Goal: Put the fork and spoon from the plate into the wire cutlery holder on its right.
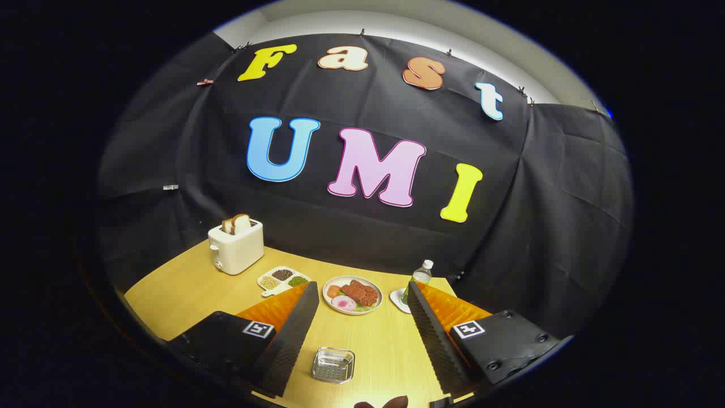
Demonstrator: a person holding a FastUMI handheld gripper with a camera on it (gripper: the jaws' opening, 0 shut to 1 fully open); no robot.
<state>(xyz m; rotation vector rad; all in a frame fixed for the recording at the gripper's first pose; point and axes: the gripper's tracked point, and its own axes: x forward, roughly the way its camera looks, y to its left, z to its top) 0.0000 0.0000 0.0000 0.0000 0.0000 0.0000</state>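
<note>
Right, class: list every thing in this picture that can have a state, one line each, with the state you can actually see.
gripper: fingers open, holding nothing
wire cutlery holder: upright on the table between the fingers, looks empty
plate: beyond the fingers, loaded with food; fork and spoon too small to tell
toaster: upright, bread slices sticking up from its slots
bottle: upright, cap on
divided dish: compartments filled

The gripper [359,317] hangs above the wooden desk [181,294], its fingers [294,334] spread wide apart and gripping nothing. Between them, low down, sits a small wire cutlery holder [333,365]. Beyond the fingertips lies a plate [352,294] of food — a bottle [420,276] stands just right of it, a divided dish [282,279] to its left. Farther left stands a toaster [236,246] with bread [237,224] in its slots.
</note>
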